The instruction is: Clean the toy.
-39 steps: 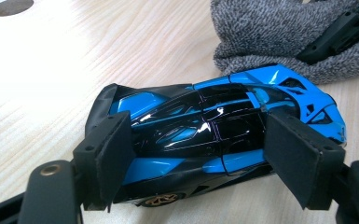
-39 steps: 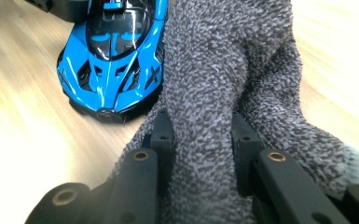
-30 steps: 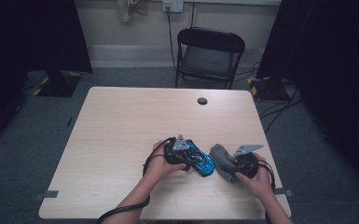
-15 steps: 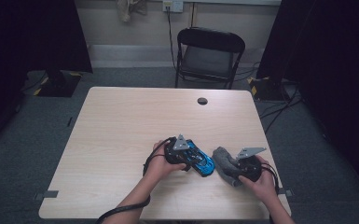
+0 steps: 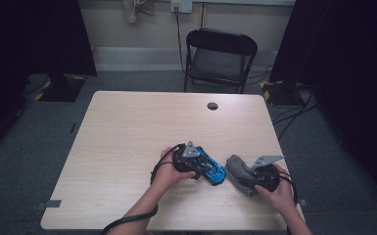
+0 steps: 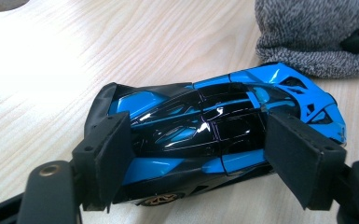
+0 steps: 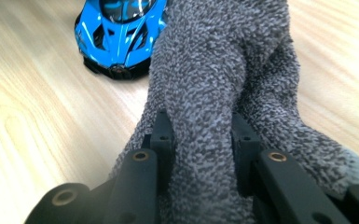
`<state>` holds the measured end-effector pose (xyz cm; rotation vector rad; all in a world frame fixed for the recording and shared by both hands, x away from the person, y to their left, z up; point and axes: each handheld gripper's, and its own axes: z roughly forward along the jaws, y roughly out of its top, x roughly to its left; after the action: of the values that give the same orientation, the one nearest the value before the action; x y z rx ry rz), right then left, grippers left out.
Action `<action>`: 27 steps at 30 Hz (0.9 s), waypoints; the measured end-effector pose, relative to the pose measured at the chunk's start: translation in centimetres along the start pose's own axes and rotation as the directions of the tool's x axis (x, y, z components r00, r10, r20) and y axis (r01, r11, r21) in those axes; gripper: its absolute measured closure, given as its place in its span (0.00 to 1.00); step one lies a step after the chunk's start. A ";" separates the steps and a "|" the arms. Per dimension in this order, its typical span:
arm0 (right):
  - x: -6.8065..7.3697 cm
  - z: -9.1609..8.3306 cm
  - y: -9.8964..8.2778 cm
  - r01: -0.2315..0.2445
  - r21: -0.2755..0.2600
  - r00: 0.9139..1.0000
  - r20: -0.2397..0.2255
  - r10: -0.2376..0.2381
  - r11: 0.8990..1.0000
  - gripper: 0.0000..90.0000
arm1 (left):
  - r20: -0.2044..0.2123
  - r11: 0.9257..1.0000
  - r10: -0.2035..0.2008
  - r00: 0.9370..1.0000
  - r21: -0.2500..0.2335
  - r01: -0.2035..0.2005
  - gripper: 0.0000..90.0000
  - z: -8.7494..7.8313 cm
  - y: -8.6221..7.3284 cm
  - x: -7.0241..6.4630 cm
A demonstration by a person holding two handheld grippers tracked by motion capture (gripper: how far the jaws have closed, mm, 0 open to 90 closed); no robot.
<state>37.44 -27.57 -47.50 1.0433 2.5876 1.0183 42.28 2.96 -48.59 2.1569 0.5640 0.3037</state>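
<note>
Near the desk's (image 5: 127, 127) front edge, the left gripper (image 6: 196, 154) has its fingers clamped on the blue toy car (image 6: 205, 126), while the right gripper (image 7: 200, 140), just right of it, pinches a grey sock (image 7: 224, 70).

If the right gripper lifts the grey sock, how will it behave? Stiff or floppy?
Probably floppy: the sock bunches and folds where the right gripper pinches it, so loose ends would likely droop. Its knit looks soft and grippy, so slipping seems unlikely. It probably will not roll.

L tool (image 5: 196, 164) on blue car (image 5: 210, 168), R tool (image 5: 254, 175) on grey sock (image 5: 240, 174)
</note>
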 end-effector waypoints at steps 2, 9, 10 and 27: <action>-0.2 -0.3 0.1 -0.006 -0.006 1.000 0.000 0.006 1.000 0.77 | 0.004 1.000 -0.005 1.000 -0.003 0.005 0.24 0.0 0.0 0.1; -0.7 -0.8 0.7 -0.018 -0.024 1.000 0.005 0.018 1.000 0.77 | 0.030 1.000 -0.019 0.999 0.006 0.019 0.22 -0.1 0.2 0.2; -0.7 -0.8 0.8 -0.019 -0.023 1.000 0.004 0.019 1.000 0.77 | 0.034 1.000 -0.018 0.999 0.010 0.018 0.22 -0.1 0.2 0.2; -0.7 -1.5 3.4 0.003 -0.042 1.000 -0.003 -0.003 0.999 0.77 | 0.056 0.999 -0.033 0.998 0.004 0.033 0.20 -3.1 0.4 1.0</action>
<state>39.26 -27.07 -44.22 1.0282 2.5575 1.0693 42.06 5.37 -46.41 2.1499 0.5677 0.2243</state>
